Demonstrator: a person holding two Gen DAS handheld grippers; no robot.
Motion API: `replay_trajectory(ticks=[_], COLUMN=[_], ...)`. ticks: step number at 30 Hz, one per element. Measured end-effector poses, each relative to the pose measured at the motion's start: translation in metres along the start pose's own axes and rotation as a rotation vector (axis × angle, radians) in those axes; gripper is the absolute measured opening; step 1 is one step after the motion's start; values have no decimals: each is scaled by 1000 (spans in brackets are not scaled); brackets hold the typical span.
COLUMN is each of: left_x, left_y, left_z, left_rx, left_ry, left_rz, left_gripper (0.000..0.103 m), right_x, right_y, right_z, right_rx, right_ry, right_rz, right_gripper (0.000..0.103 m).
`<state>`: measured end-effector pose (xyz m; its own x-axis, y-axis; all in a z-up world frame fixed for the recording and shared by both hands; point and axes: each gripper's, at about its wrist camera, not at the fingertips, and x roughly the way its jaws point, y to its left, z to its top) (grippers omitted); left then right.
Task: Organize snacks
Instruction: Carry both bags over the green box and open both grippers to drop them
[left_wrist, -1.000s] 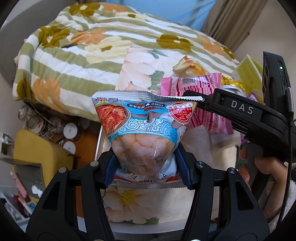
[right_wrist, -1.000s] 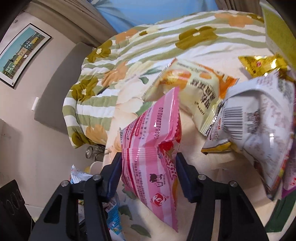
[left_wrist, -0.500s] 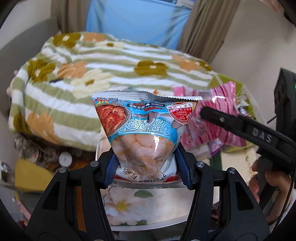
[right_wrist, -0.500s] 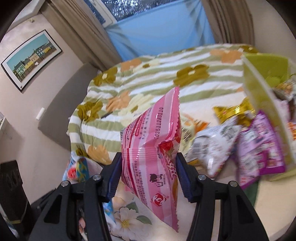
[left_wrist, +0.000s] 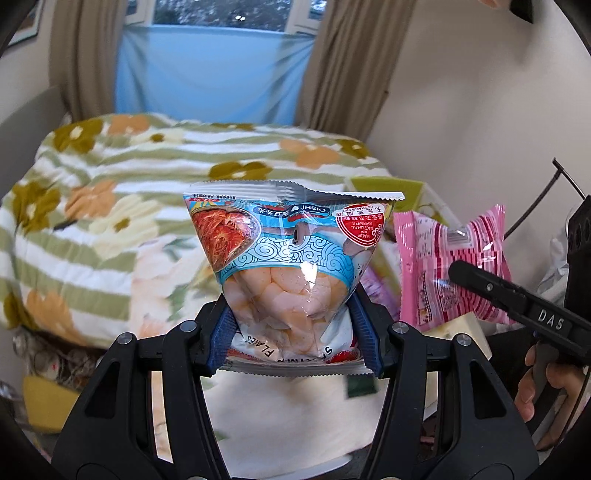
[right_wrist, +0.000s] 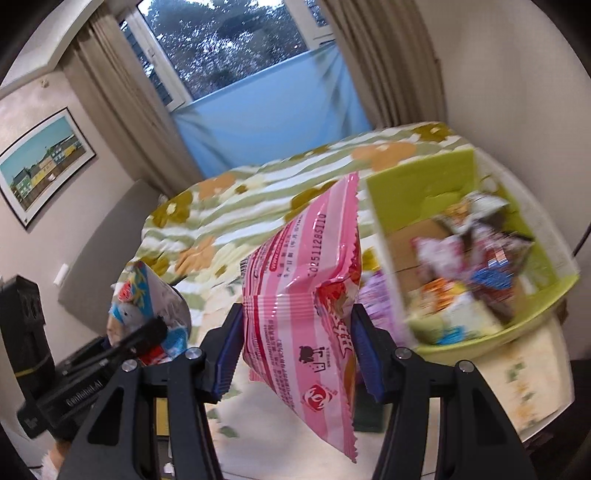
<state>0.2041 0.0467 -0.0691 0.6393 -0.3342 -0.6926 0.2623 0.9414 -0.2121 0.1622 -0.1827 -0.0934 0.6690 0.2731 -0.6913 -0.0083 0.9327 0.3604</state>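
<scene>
Two puffy snack bags: blue shrimp-flakes packet (left_wrist: 291, 266) (upside down), pink-striped packet (right_wrist: 306, 291).

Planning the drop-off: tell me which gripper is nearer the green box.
Right. The right gripper, holding the pink packet, is beside the green box; the left gripper, holding the shrimp-chip bag, sits farther left.

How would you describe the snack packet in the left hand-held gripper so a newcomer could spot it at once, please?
Start at the flowered, green-striped bedspread; in front of it the left hand-held gripper clamps an upside-down shrimp chip bag. Unlike the striped pink packet to its right, it is blue and white with a clear window showing pale chips.
</scene>
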Motion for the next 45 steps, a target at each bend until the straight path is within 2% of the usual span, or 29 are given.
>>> replay_trajectory(ticks=[10, 15, 23, 24, 25, 26, 28, 34, 45], left_x=[88, 150, 233, 239, 246, 250, 251, 249, 232], left_y=[-123, -170, -196, -198, -199, -201, -200, -190, -187], left_z=[56, 79, 97, 98, 99, 100, 100, 93, 69], left_rx=[34, 25, 0, -1, 1, 3, 0, -42, -32], left_ry=[22, 62, 139, 145, 150, 147, 124, 137, 159], left_rz=[-55, -37, 36, 40, 32, 37, 67, 58, 119], left_gripper=[53, 53, 55, 58, 68, 87, 102, 102, 102], right_x=[-13, -1, 26, 29, 31, 34, 38, 42, 69], right_y=[-107, -159, -208, -212, -214, -218, -223, -232, -232], right_z=[57, 89, 123, 126, 127, 129, 131, 134, 156], right_rx=[-9, -18, -30, -29, -27, -24, -22, -21, -58], right_ry=[-13, 11, 76, 83, 86, 91, 94, 106, 144], right_rz=[-23, -14, 13, 19, 22, 28, 35, 47, 79], right_gripper=[52, 52, 52, 52, 52, 52, 52, 52, 53])
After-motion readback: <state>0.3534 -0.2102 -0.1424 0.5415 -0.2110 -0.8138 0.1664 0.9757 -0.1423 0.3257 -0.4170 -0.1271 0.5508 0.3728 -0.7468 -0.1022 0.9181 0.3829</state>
